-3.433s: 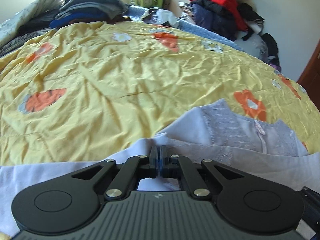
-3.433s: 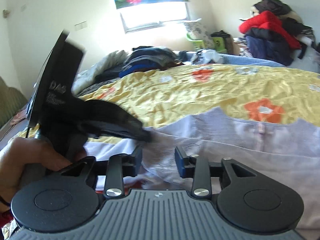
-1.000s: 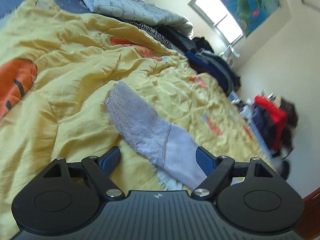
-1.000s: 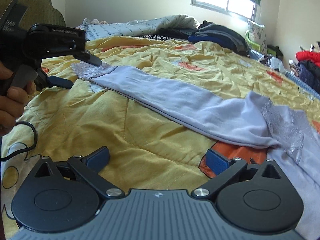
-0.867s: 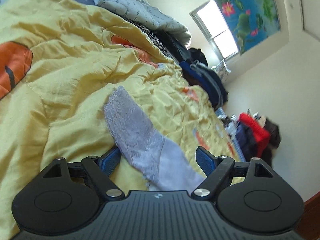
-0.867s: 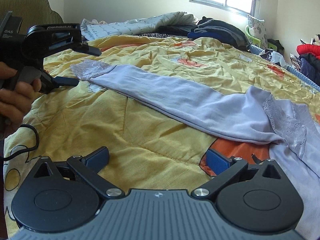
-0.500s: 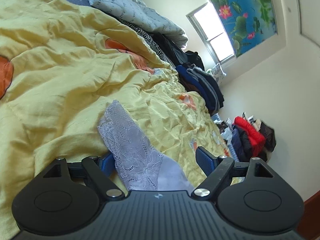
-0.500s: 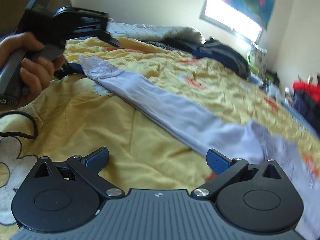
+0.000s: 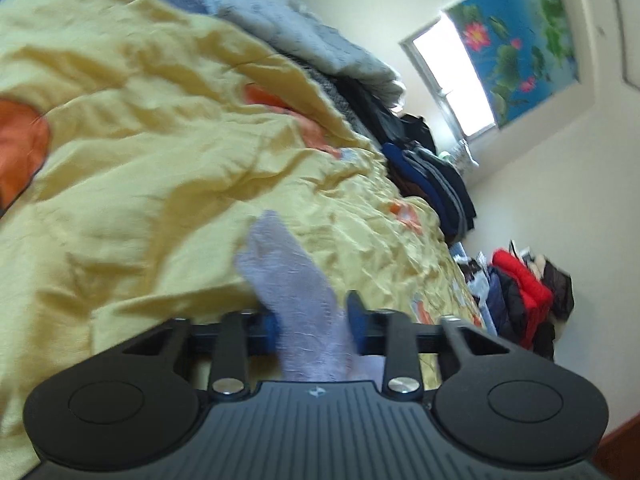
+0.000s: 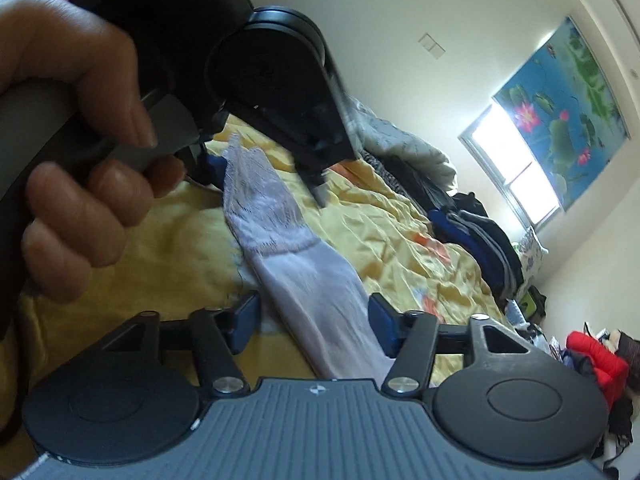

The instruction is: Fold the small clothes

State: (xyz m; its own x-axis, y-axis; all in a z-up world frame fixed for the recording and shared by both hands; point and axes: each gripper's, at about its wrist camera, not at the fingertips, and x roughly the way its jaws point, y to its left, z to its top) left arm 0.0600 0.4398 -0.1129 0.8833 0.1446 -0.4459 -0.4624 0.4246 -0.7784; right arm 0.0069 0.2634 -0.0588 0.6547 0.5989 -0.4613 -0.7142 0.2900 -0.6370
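The right hand-held gripper is straddling the lavender sleeve partway along its length. Its jaws have just been closing and are standing half spread, with the cloth lying between the blue pads, which do not look pressed on it yet. The sleeve is lying flat on the yellow bedspread, its long axis running straight away from this gripper toward the lace cuff. Farther along, the left hand-held gripper, gripped in the person's left hand, has just been closing too and is pinching the cuff between its narrowed pads. The left one is therefore nearer the sleeve's end, and the coming fold probably turns on carrying that end back along the sleeve's axis.
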